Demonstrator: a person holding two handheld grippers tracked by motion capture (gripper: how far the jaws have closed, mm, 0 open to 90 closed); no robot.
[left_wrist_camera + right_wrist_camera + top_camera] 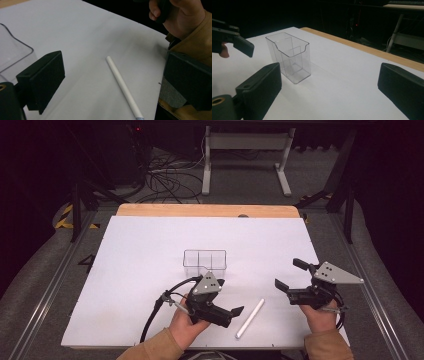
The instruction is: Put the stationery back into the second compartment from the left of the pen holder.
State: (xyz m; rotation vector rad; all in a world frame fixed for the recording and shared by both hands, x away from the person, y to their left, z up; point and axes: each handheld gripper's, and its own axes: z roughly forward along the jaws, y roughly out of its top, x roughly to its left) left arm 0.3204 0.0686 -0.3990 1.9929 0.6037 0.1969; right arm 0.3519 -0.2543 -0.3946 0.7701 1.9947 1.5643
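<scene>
A clear plastic holder (205, 261) with compartments stands upright near the middle of the white table (140, 250). A white pen-like stick (250, 318) lies flat near the front edge, between the two hands. My left gripper (230, 296) is open just left of the stick, jaws pointing right. In the left gripper view the stick (123, 86) lies on the table between the spread jaws of that gripper (113, 82), with nothing held. My right gripper (290, 274) is open, right of the stick, facing the holder (289, 56). Its jaws (332, 85) are empty.
A wooden strip (207, 210) runs along the table's far edge. Beyond it, a white desk frame (245, 150) and loose cables (165, 180) lie on the floor. The left gripper (234, 40) hangs left of the holder in the right gripper view.
</scene>
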